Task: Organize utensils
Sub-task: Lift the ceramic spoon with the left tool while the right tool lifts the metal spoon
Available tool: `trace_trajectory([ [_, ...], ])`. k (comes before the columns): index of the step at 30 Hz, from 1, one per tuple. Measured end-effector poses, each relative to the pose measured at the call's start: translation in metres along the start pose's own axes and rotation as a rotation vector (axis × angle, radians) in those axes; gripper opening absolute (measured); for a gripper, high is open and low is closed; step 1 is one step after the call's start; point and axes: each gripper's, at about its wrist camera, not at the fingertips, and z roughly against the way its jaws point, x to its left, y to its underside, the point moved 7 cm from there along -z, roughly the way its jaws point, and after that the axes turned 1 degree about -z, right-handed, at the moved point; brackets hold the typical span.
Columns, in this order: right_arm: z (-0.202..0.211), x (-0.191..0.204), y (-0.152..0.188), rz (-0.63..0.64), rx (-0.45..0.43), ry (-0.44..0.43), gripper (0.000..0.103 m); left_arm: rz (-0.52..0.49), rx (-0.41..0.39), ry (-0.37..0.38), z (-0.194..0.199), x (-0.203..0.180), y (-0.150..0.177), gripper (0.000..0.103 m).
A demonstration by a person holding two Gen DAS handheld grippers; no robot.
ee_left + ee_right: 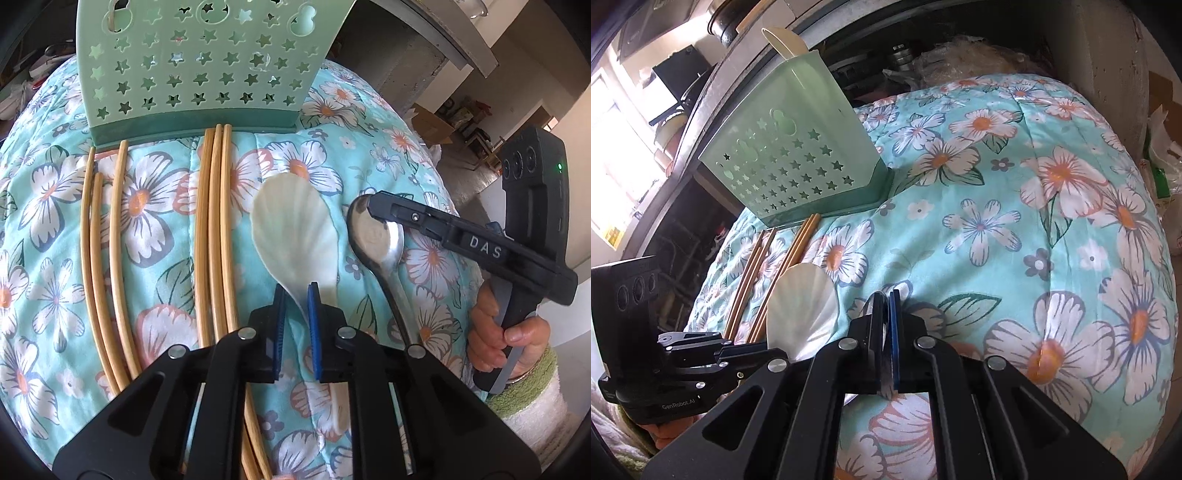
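A white shell-shaped spoon (291,221) (801,310) lies on the floral quilt. Its neck sits between the blue pads of my left gripper (297,291), which is shut on it. To its right a metal spoon (380,240) rests on the quilt, and my right gripper (364,206) (885,295) is shut on the far rim of its bowl, seen edge-on as a thin metal sliver (885,354). Several bamboo chopsticks (214,221) (798,243) lie to the left. Behind them stands a green holder with star-shaped holes (199,74) (798,162).
Everything rests on a padded turquoise floral quilt (147,206) (1015,221) that falls away at the right. A cream utensil (785,42) sticks out of the holder. A person's hand (495,332) holds the right gripper's handle. Dark shelving and clutter lie beyond the quilt.
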Motion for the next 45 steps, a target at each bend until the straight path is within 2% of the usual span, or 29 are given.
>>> trace_trajectory([
  [8,-0.002,0.009,-0.002,0.014,0.010,0.015,0.005,-0.007,-0.024,-0.074,0.020,0.004,0.028,0.010],
  [12,-0.002,0.013,-0.002,0.029,0.019,0.027,0.008,-0.024,-0.018,-0.064,0.025,0.004,0.031,0.012],
  [14,-0.001,0.013,-0.002,0.031,0.026,0.027,0.008,-0.024,-0.015,-0.050,0.027,0.006,0.030,0.017],
  [17,-0.001,0.011,0.000,0.026,0.039,0.023,0.019,-0.046,-0.027,-0.051,0.035,0.008,0.023,0.020],
  [22,-0.001,0.012,0.007,0.041,0.056,0.028,0.026,-0.099,-0.055,-0.052,0.055,0.012,0.005,0.027],
  [30,-0.002,0.006,0.012,-0.006,0.055,-0.029,0.027,-0.274,-0.004,-0.084,0.037,0.004,-0.026,0.029],
  [33,-0.002,0.003,0.012,-0.037,0.056,-0.057,0.027,-0.327,0.012,-0.072,0.030,-0.001,-0.034,0.029],
  [36,-0.002,0.001,0.011,-0.060,0.051,-0.081,0.027,-0.343,0.048,-0.043,0.019,-0.002,-0.040,0.029],
  [41,-0.003,-0.003,0.010,-0.114,0.045,-0.129,0.027,-0.306,0.115,0.032,0.006,0.001,-0.045,0.029],
  [45,-0.005,-0.005,0.008,-0.144,0.039,-0.146,0.027,-0.317,0.166,0.019,-0.007,0.001,-0.042,0.029],
])
